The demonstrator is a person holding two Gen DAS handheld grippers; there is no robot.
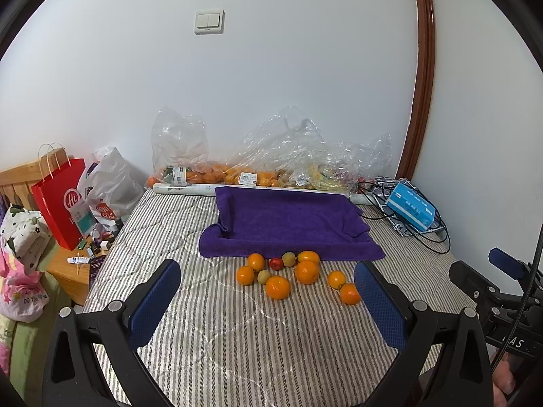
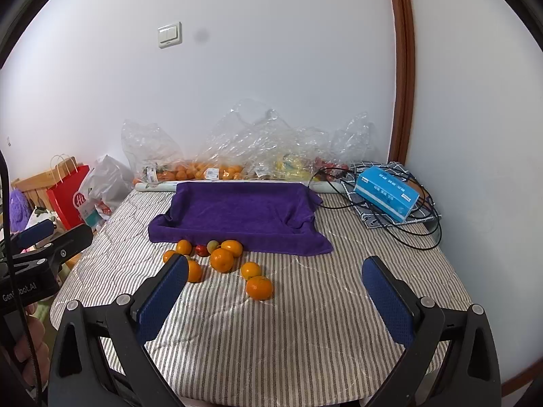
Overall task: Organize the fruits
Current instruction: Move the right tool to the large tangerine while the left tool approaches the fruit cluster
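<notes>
Several oranges (image 1: pixel 277 287) lie loose on the striped cloth just in front of a purple towel-lined tray (image 1: pixel 285 220), with two small green fruits (image 1: pixel 288 259) and a small red fruit (image 1: pixel 276 263) among them. In the right wrist view the same oranges (image 2: pixel 259 287), red fruit (image 2: pixel 202 250) and tray (image 2: pixel 237 208) appear left of centre. My left gripper (image 1: pixel 268 300) is open and empty, hovering short of the pile. My right gripper (image 2: pixel 276 290) is open too, empty, nearest the front orange. Each gripper shows at the edge of the other's view.
Clear plastic bags of fruit (image 1: pixel 210 169) lie along the wall behind the tray. A blue tissue box (image 1: pixel 410 210) and black cables (image 1: pixel 427 237) sit at the back right. A red paper bag (image 1: pixel 61 200) and white bag stand off the left edge.
</notes>
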